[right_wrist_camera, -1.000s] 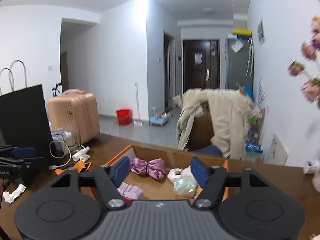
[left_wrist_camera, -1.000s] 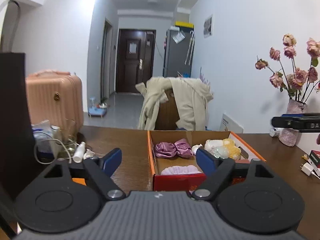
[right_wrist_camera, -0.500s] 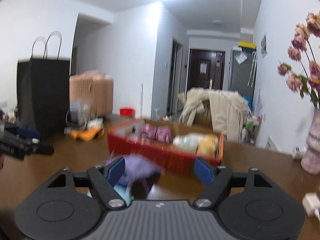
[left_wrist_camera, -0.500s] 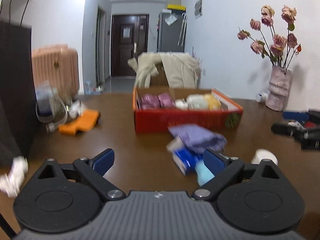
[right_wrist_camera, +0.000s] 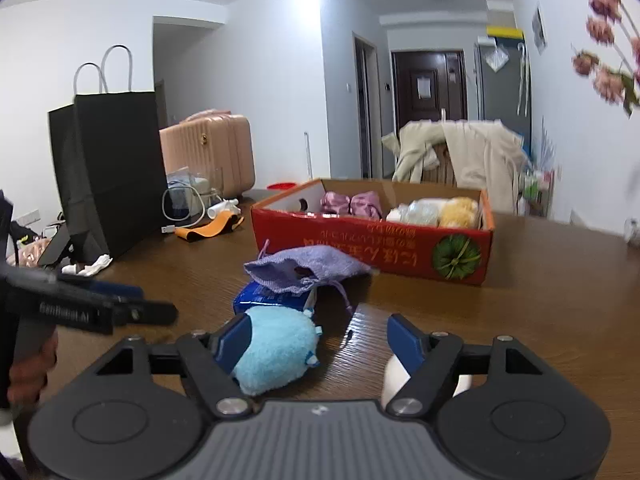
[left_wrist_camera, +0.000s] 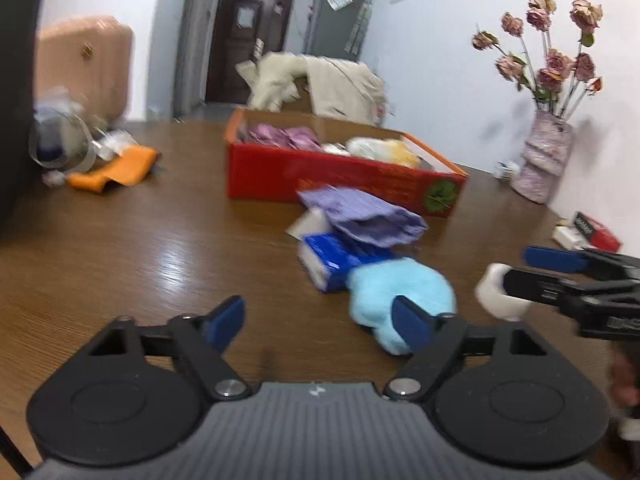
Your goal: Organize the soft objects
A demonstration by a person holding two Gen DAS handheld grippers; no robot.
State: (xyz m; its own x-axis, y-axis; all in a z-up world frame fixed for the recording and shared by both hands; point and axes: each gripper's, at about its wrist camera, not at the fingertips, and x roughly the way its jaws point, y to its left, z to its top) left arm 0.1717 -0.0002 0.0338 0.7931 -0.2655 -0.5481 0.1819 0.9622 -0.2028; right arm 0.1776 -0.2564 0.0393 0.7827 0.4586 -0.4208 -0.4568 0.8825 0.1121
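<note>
A light blue plush (left_wrist_camera: 400, 300) (right_wrist_camera: 276, 354) lies on the wooden table near me. Behind it a purple knit pouch (left_wrist_camera: 364, 214) (right_wrist_camera: 306, 268) rests on a blue tissue pack (left_wrist_camera: 340, 258) (right_wrist_camera: 268, 296). A white soft object (left_wrist_camera: 498, 290) (right_wrist_camera: 394, 376) lies to the right. The red cardboard box (left_wrist_camera: 336, 176) (right_wrist_camera: 372, 240) holds pink and yellow soft items. My left gripper (left_wrist_camera: 320, 320) is open and empty, left of the plush. My right gripper (right_wrist_camera: 322, 338) is open and empty, between the plush and the white object.
A black paper bag (right_wrist_camera: 108, 176) stands on the left with cables, an orange cloth (left_wrist_camera: 116, 166) (right_wrist_camera: 210, 228) and white tissue (right_wrist_camera: 88, 266) near it. A vase of dried flowers (left_wrist_camera: 544, 160) and a small red box (left_wrist_camera: 596, 230) stand on the right. A chair with a coat (right_wrist_camera: 460, 156) is behind the table.
Both grippers have pulled back from over the red box and come down low near the table's front. The plush, pouch and tissue pack have come into close view. Both stay open.
</note>
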